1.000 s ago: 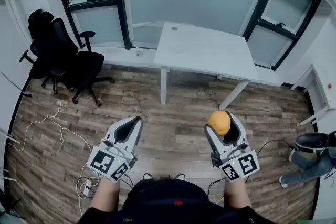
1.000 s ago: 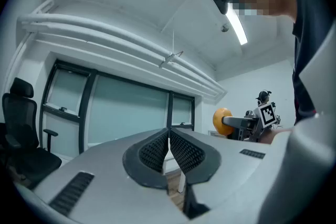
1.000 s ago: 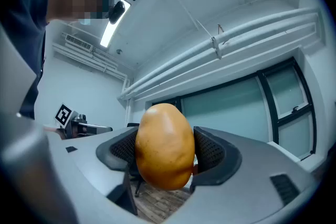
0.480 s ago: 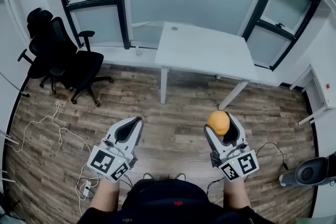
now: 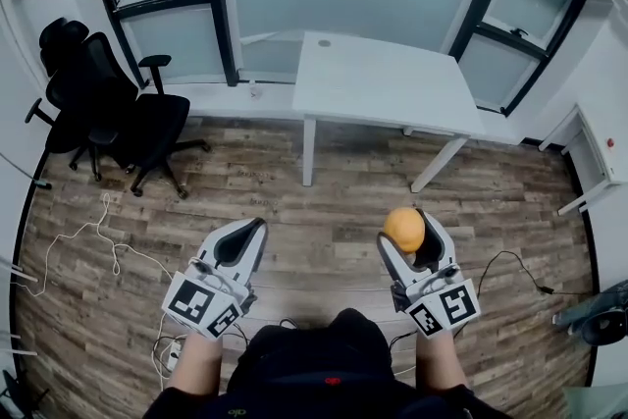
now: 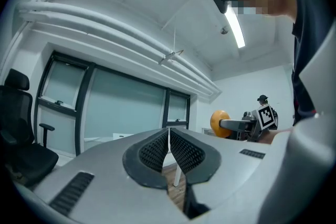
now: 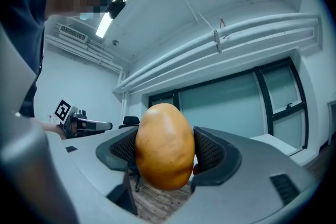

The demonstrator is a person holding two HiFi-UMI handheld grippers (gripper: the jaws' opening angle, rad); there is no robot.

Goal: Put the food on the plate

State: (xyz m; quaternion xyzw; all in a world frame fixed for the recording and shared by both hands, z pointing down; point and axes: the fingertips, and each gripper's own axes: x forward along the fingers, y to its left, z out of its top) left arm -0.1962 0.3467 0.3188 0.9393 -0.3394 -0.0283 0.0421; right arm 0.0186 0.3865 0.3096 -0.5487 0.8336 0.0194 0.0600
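Observation:
My right gripper (image 5: 410, 236) is shut on a smooth orange-brown potato (image 5: 404, 229), held at chest height over the wooden floor. The right gripper view shows the potato (image 7: 165, 146) upright and pinched between the two ribbed pads (image 7: 210, 155). The left gripper (image 5: 242, 243) hangs level with it to the left, its jaws closed tip to tip with nothing between them. In the left gripper view its pads (image 6: 182, 149) meet, and the potato (image 6: 220, 122) shows far off at the right. No plate is in any view.
A white table (image 5: 383, 89) stands ahead by the windows. A black office chair (image 5: 108, 118) is at the left, with white cables (image 5: 98, 235) trailing on the floor. A white cabinet (image 5: 596, 157) sits at the right edge.
The view has shifted a little: the table and chair sit slightly farther left and up. A person's shoe at the right edge has moved out of sight. Both grippers keep their pose.

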